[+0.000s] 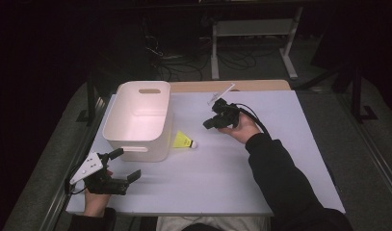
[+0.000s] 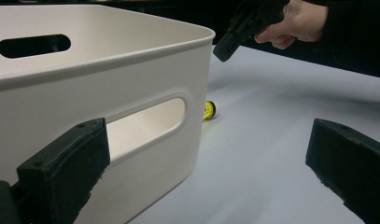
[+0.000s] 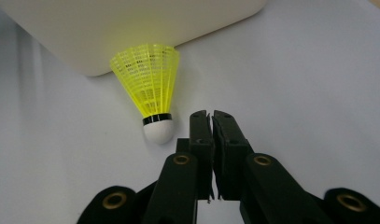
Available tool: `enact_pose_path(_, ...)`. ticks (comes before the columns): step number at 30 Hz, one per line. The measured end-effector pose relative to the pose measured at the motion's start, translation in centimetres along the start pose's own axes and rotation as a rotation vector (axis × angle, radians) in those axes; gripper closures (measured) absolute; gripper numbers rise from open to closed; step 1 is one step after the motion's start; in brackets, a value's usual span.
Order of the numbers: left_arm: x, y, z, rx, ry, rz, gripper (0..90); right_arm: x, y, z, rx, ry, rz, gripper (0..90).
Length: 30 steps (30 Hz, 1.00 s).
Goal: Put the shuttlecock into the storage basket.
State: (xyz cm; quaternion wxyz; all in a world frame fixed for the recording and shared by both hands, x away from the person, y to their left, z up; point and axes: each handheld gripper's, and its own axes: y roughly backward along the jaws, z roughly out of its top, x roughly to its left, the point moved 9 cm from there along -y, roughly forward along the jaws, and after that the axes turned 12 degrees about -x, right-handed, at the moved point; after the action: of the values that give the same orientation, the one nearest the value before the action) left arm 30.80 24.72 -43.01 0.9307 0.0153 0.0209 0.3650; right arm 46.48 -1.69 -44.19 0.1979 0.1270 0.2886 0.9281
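The yellow shuttlecock lay at 11 o'clock of the closed, empty right tongs, cork nearest; left tongs wide

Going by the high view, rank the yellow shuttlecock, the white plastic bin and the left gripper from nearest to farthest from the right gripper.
1. Yellow shuttlecock, lying just left of the right gripper, beside the bin.
2. White plastic bin, farther left.
3. Left gripper, at the table's near-left corner.

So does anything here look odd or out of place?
Only the shuttlecock: it lies on its side on the table, feathers against the bin wall rather than inside it. Nothing looks spilled or broken. The right gripper hangs shut near it.
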Motion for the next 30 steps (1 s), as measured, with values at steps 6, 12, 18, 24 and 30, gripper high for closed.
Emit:
enact_pose_path(6, 0.0, 0.0, 0.0, 0.001, -0.002, -0.001, 0.0, 0.7, 0.0, 0.1, -0.002, -0.012, 0.031, 73.3)
enact_pose_path(12, 0.0, 0.0, 0.0, 0.0, -0.001, -0.001, 0.0, 1.0, -0.2, 0.2, -0.002, -0.001, 0.041, 49.4)
enact_pose_path(18, 0.0, 0.0, 0.0, 0.001, -0.002, -0.001, 0.0, 1.0, -0.2, 0.4, -0.015, 0.009, 0.045, 26.2)
enact_pose_path(24, 0.0, 0.0, 0.0, 0.0, -0.001, -0.001, 0.0, 1.1, -0.5, 0.5, -0.008, 0.023, 0.042, 12.0)
enact_pose_path(30, 0.0, 0.0, 0.0, -0.001, -0.001, -0.001, 0.0, 1.5, -1.2, 0.6, 0.02, 0.06, 0.054, 0.0)
